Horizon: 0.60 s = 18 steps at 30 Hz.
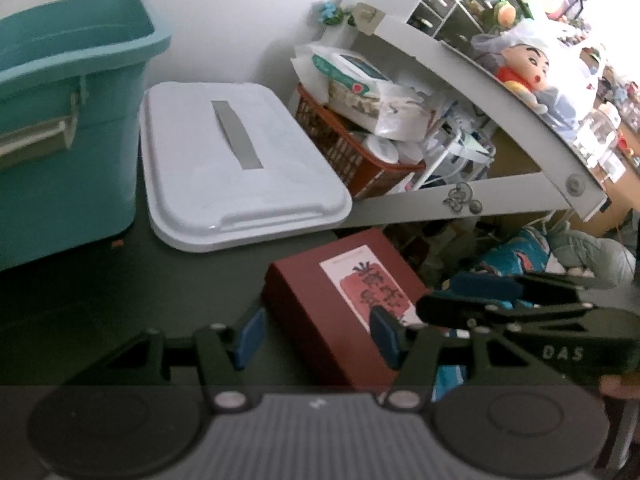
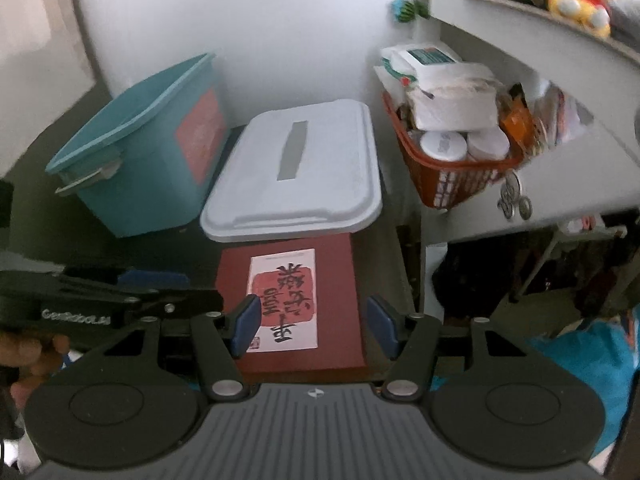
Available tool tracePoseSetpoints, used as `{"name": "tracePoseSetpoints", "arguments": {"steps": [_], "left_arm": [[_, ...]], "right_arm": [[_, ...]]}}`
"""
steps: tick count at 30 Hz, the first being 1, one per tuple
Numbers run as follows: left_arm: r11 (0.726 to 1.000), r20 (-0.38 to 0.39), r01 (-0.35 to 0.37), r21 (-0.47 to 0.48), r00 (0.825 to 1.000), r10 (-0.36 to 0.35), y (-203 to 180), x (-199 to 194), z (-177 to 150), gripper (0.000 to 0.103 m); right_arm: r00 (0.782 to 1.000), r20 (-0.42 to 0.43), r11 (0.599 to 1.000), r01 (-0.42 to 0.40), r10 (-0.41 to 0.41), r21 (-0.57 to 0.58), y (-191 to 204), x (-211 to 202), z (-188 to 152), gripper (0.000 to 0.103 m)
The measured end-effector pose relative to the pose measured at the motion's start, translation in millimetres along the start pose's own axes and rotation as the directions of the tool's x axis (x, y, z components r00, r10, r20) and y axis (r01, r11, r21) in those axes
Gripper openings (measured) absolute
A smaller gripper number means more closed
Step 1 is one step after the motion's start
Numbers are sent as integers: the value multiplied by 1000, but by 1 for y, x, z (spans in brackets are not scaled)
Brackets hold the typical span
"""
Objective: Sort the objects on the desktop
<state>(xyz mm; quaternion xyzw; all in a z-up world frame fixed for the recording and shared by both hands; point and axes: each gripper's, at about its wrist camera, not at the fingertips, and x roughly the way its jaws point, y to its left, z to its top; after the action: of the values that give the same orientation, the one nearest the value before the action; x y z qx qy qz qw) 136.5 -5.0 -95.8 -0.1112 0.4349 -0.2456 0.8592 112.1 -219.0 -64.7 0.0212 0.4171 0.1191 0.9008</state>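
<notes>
A plush doll [image 1: 520,68] sits on what looks like a shelf [image 1: 460,60].

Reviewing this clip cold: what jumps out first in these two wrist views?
The dark red box with a white calligraphy label lies flat on the dark desk, centred below the right gripper, whose open blue pads straddle it. Behind it sits a white lidded container, with an open teal bin to its left against the wall. To the right, an orange basket is heaped with packets and jars.

bare desk [image 1: 100,304] left, white lid [image 2: 296,172] blocking ahead
</notes>
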Motion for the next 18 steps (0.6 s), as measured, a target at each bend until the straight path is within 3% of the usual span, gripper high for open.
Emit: {"name": "tracePoseSetpoints", "arguments": {"steps": [14, 18], "left_arm": [[1000, -13, 15, -17, 1000, -15, -5, 17, -1, 44], [1000, -7, 17, -16, 1000, -17, -7, 20, -1, 44]], "right_arm": [[998, 0, 988, -62, 63, 141, -23, 12, -5, 63], [997, -15, 983, -70, 74, 167, -24, 17, -6, 64]]}}
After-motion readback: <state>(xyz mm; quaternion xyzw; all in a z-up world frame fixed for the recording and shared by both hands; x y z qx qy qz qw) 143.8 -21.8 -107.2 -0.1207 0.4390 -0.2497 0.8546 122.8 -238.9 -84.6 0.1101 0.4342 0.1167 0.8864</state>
